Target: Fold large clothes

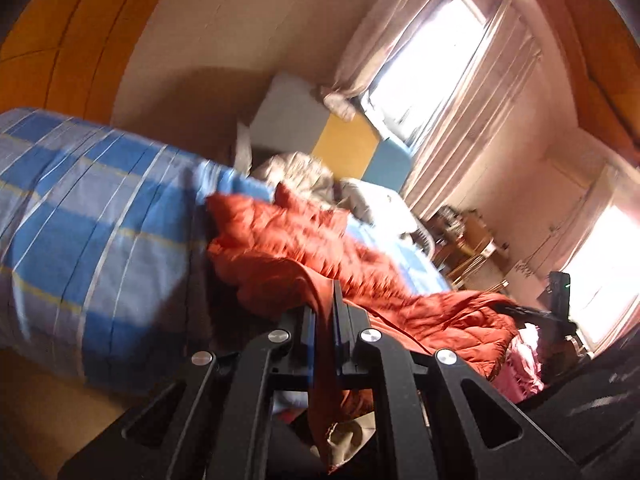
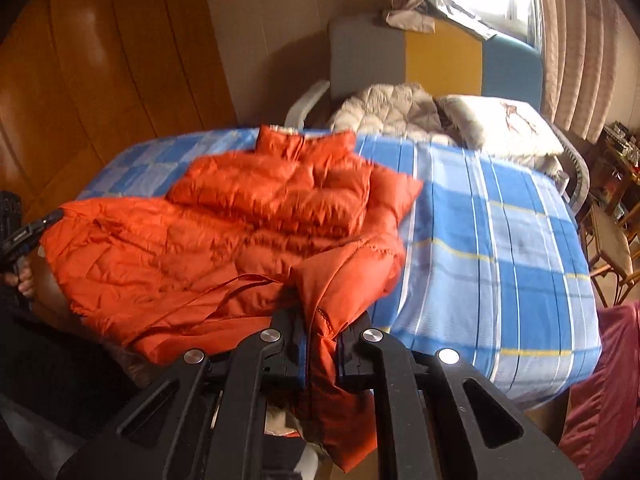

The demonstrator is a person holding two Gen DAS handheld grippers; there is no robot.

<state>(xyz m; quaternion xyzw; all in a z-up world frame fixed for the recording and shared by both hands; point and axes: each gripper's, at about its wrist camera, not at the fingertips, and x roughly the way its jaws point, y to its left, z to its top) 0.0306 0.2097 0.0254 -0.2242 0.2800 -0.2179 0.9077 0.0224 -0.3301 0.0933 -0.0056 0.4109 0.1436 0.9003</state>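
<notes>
Left hand-held gripper point(image 1: 325, 312) and right hand-held gripper point(image 2: 320, 330) each clenched on the hem of the quilted orange puffer jacket point(image 2: 240, 216). Spread collar-away across the blue plaid bed point(image 2: 500, 220), hem lifted off the near edge. Sleeves apparently tucked; bottom-to-collar fold left.

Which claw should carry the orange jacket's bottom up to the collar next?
Probably both, but the right claw looks a bit better placed. It pinches the near edge of the orange jacket and faces straight toward the collar. The left claw pinches the jacket's other near corner, viewing it slantwise.
</notes>
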